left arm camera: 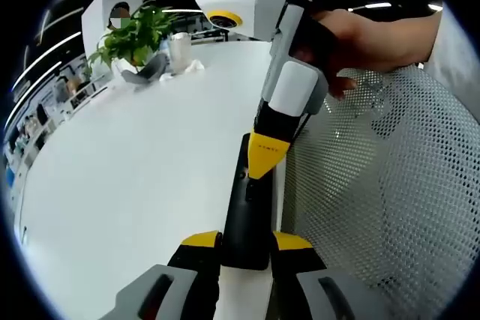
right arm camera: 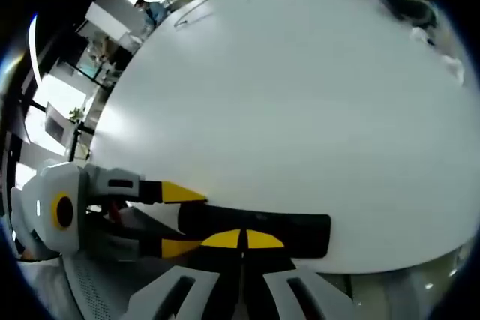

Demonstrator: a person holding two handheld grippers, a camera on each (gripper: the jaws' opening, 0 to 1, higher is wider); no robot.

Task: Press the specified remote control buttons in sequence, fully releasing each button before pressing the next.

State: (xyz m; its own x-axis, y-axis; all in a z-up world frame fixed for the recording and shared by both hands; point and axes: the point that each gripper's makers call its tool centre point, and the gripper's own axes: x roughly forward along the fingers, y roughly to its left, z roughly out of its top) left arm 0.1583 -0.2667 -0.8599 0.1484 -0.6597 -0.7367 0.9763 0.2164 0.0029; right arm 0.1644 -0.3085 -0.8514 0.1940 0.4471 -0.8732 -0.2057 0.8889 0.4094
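Observation:
A long black remote [left arm camera: 246, 200] lies at the near edge of the white table [left arm camera: 127, 177]. My left gripper [left arm camera: 247, 241] is shut on the remote's near end, one yellow fingertip on each side. My right gripper [left arm camera: 266, 154], held by a hand [left arm camera: 352, 39], comes down from above with its yellow tips together on the remote's top face. In the right gripper view its own gripper [right arm camera: 242, 239] is shut, tips touching the remote [right arm camera: 300, 231]. The left gripper [right arm camera: 196, 220] clamps the remote's left end there.
A potted plant [left arm camera: 131, 35] and a pale cup [left arm camera: 180, 49] stand at the table's far side. A white mesh chair back [left arm camera: 390, 192] sits close beside the table edge. The broad tabletop [right arm camera: 285, 88] stretches away beyond the remote.

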